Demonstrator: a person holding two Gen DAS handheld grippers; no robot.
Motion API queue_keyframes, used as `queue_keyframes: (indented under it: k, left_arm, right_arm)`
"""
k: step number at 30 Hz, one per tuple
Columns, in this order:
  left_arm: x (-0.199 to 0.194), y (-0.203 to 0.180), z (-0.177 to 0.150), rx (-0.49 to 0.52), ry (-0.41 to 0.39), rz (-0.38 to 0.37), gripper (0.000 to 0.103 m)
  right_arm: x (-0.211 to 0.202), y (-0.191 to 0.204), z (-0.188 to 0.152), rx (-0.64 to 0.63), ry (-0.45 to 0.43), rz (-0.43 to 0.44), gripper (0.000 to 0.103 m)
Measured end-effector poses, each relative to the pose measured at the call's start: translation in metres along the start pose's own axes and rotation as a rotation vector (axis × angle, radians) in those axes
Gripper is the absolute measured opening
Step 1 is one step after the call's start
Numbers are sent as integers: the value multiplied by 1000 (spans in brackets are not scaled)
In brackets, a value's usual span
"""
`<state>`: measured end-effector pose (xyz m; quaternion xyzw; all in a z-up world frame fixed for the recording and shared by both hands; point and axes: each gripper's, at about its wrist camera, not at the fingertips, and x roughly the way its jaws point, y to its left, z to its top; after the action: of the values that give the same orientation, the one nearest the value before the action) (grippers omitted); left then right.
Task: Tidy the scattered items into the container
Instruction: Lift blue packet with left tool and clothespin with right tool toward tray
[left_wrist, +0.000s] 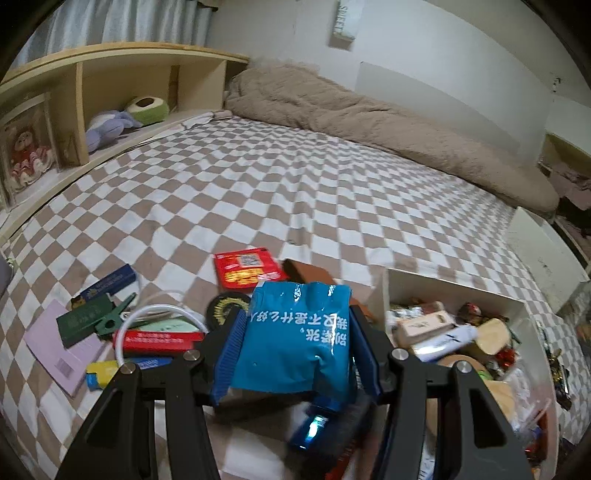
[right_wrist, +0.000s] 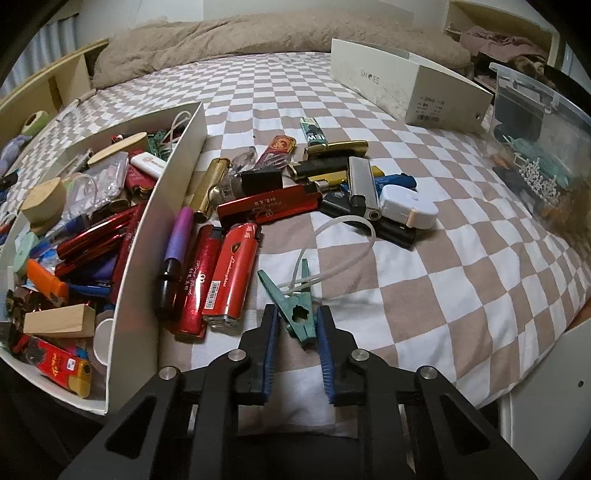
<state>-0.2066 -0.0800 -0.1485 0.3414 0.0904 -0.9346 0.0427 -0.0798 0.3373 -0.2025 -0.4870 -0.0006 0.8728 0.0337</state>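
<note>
Checkered bed (right_wrist: 424, 258) carries the white container (right_wrist: 184, 155), already quite full. Left hand-held gripper (left_wrist: 295, 332) is clamped on a blue packet (left_wrist: 295, 332); right hand-held gripper (right_wrist: 297, 321) is clamped on a green clip (right_wrist: 295, 306). Many lighters (right_wrist: 229, 273) remain scattered to its right.

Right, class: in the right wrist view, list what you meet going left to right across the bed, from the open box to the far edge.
White box of lighters → red lighter → green clothes peg → white tape measure → clear plastic tub.
</note>
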Motion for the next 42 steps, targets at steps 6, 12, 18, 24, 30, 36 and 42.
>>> queue_keyframes:
  k: [6,12,18,24,30,36,42]
  left_arm:
    - [-7,-12,-3,16,-7,-38,55]
    - [-7,-19,-4,34,3,-49,55]
    - [-5,-20,-5,38,10,-53,55]
    - [-4,-22,-7,46,16,-59,55]
    - [-3,-28,-9,60,22,-69,55]
    - [-6,-28,-8,63,11,-72,55]
    - [-10,-28,-7,54,3,-93,55]
  right_arm:
    - [-2,2,-1,-3,-13,11,17]
    - [4,6,2,-25,27,-23,17]
    - [13,-1,7,3,90,22,21]
    - [16,-2,13,14,110,44,25]
    - [24,5,24,-13,110,29,34]
    - [14,1,19,3,50,37,27]
    - [-9,2,21,8,-37,30,27]
